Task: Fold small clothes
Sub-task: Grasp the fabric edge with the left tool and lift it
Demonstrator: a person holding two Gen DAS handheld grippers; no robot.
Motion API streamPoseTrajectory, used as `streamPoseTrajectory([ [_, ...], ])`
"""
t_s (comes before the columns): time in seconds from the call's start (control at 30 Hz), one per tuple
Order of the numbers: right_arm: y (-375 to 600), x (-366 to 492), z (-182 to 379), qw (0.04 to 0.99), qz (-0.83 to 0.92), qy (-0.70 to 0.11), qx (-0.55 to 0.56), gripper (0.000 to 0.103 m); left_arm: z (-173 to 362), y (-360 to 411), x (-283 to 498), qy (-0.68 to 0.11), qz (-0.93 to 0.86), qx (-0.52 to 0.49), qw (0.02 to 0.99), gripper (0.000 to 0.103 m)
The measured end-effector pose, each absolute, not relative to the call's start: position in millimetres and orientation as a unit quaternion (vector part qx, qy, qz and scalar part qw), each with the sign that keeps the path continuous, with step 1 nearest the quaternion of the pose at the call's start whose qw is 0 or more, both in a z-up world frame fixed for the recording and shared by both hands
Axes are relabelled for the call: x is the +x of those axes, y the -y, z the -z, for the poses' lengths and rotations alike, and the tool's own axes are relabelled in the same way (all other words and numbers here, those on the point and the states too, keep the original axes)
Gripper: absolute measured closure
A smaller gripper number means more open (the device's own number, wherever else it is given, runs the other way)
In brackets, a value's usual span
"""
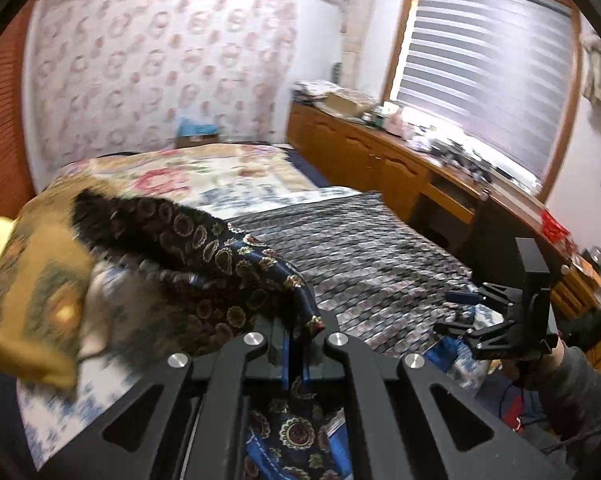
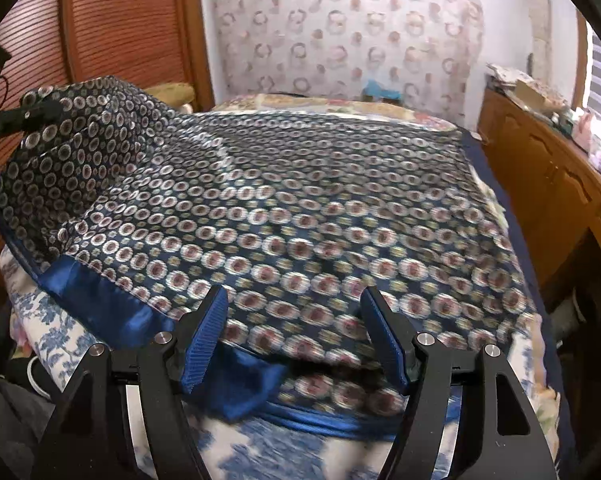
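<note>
A dark blue patterned cloth with a shiny blue hem lies spread over the bed. My left gripper is shut on a corner of this cloth and holds it lifted; in the right wrist view it shows at the far left with the cloth raised there. My right gripper is open, its blue pads just above the cloth's near hem, holding nothing. It also shows in the left wrist view at the right.
The bed has a blue-and-white floral sheet and a floral quilt at the far end. A yellow pillow lies at the left. A wooden cabinet with clutter runs along the window wall on the right.
</note>
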State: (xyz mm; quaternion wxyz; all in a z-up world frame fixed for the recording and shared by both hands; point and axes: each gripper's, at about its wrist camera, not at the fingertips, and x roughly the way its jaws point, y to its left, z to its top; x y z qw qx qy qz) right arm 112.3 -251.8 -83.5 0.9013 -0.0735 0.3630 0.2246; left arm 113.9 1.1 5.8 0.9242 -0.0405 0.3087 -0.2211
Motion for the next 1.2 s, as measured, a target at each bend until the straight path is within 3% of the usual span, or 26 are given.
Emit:
streamPoseTrajectory([
  [0.73, 350, 88, 68, 0.92, -0.184, -0.346, -0.016, 0.033, -41, 194, 162, -0.322, 0.364, 0.041, 0.873, 0.103],
  [1.2, 385, 72, 56, 0.927, -0.164, -0.337, 0.006, 0.033, -41, 242, 180, -0.341, 0.367, 0.058, 0.864, 0.103],
])
